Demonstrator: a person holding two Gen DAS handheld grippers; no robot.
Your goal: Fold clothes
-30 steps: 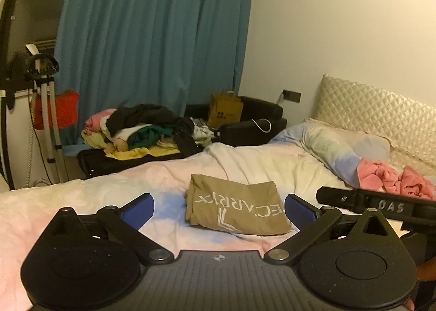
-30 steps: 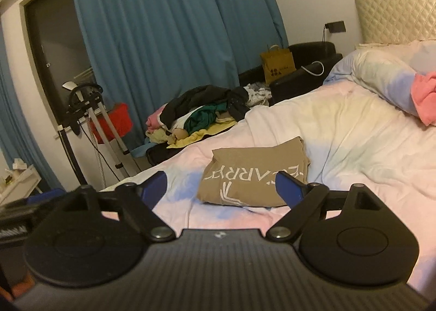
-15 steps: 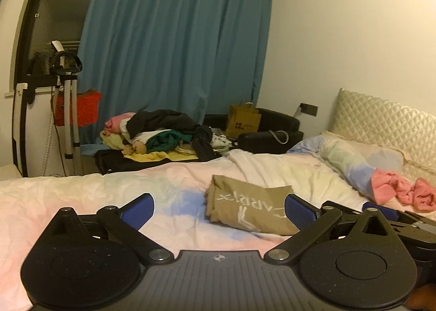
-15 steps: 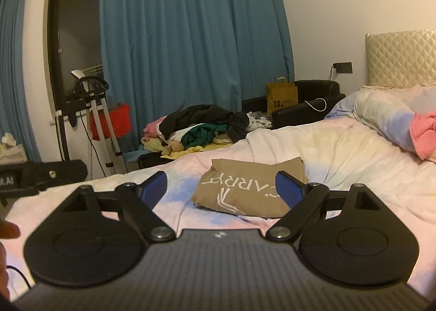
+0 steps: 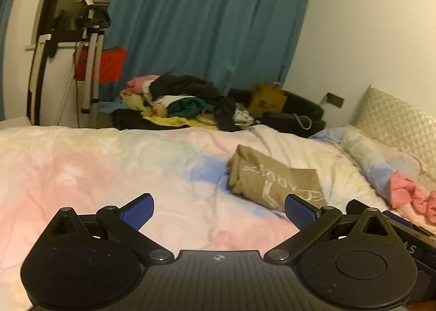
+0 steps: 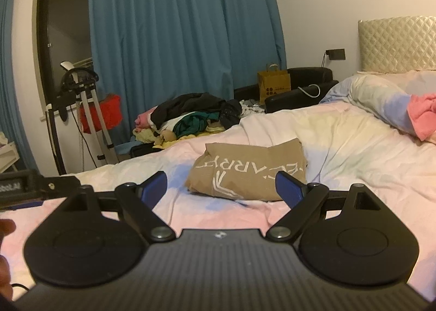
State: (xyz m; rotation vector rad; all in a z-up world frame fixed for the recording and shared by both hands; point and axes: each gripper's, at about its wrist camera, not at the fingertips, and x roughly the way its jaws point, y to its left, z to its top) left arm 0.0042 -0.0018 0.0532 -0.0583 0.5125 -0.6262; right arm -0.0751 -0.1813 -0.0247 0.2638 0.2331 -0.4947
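Since earlier frame: left gripper swung left, folded tan cotton shirt with white lettering now off-centre right. Right gripper steady. Both jaws wide, empty. Shirt judged light, limp; take folded edge on pastel bed quilt.

The pink cloth is cut off at the right edge.

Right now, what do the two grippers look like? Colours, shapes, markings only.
The left gripper and right gripper match: matte black ribbed body with a small centre emblem, two rounded black discs, black linkage bars on silver pivot screws, and textured blue finger pads. The right gripper's side, seen from the left wrist view, carries white lettering ending "AS".
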